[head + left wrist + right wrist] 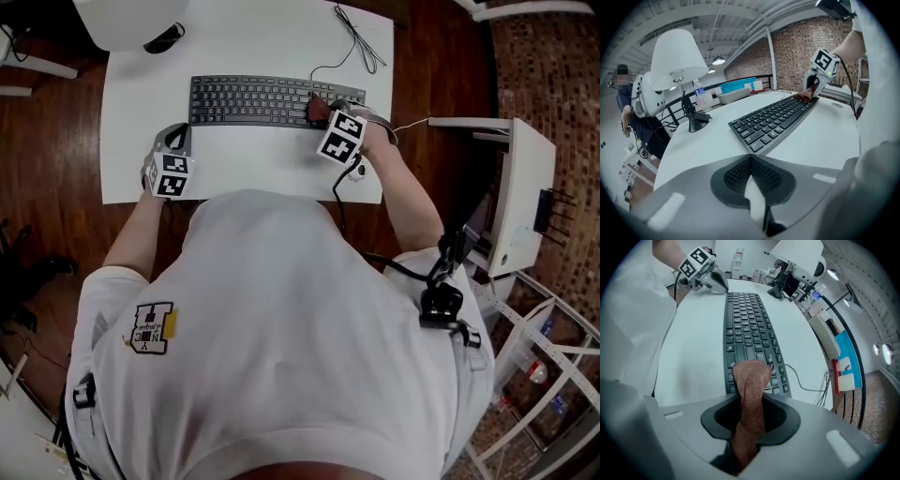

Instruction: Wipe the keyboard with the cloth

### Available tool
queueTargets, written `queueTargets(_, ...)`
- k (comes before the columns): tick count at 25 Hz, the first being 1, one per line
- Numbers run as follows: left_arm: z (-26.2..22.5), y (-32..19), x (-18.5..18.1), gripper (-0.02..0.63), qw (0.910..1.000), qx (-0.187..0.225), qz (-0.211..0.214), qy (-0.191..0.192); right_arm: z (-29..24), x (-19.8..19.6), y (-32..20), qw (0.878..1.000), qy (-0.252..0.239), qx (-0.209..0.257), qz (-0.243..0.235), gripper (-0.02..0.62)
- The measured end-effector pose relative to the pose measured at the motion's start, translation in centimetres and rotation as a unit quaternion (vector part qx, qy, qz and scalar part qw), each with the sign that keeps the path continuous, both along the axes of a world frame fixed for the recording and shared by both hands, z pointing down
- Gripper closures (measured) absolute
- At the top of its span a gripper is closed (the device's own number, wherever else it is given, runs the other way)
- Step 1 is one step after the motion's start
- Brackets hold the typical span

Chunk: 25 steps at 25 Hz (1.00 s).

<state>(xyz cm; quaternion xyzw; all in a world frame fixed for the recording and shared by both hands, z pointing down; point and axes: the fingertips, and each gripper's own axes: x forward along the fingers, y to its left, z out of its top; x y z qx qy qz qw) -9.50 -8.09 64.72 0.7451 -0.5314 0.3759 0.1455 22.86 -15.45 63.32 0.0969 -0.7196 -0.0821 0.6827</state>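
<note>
Brick walls and a dark wood floor (56, 112) surround the white table (244, 159), and everything that matters sits on its far half. Along the far edge, a little in from it, lies the keyboard (253, 100), its long axis parallel to that edge, running from near the far left corner toward the far right one. The right gripper (751, 405) points steeply down over the right end of the keyboard, jaws pinching a brown cloth (751, 380) whose free fold hangs out ahead of the pads and rests on the last keys at that end. The row of keys runs straight away from these jaws, so nearly the whole length of the keyboard lies to the left of the cloth. Any stroke should, I judge, follow that long axis toward the left edge of the table rather than across the short way. The left gripper (750, 164) is well apart from this, at the near left corner of the table, just off the left end of the keyboard. Its jaws are pressed together with nothing between them, angled down at the bare table. The right hand is plainly nearer and is the only one with the cloth; the left is placed where it could steady the keyboard's left end if it slides. A thin black cable (361, 42) leaves the keyboard's right end toward the far right corner, close behind the cloth, and could snag.
</note>
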Motion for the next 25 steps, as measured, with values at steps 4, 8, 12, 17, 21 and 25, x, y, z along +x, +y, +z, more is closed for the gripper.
queueTargets(4, 0.1, -0.1, 0.2, 0.606, 1.0000, 0.003, 0.000, 0.002, 0.3, 0.4, 3.0, 1.000, 0.001, -0.011, -0.006, 0.497)
queueTargets(8, 0.1, 0.0, 0.2, 0.606, 1.0000, 0.001, 0.001, 0.004, 0.4, 0.2, 4.9, 0.999, 0.004, -0.029, -0.020, 0.497)
queueTargets(12, 0.0, -0.1, 0.2, 0.606, 1.0000, 0.000, 0.001, 0.006, -0.8, -1.2, 2.2, 1.000, -0.016, -0.025, -0.009, 0.498)
queueTargets(17, -0.5, -0.1, 0.7, 0.606, 1.0000, -0.004, -0.002, 0.004, -3.3, -4.5, -5.4, 0.999, -0.040, 0.024, -0.003, 0.499)
queueTargets(21, -0.2, -0.2, 0.3, 0.606, 1.0000, -0.006, -0.002, 0.003, -2.3, -7.4, -7.7, 0.999, -0.044, 0.026, -0.010, 0.499)
queueTargets(25, -0.2, -0.1, 0.1, 0.606, 1.0000, -0.004, 0.000, 0.004, -1.1, -8.3, -6.0, 0.999, -0.034, 0.015, -0.023, 0.500)
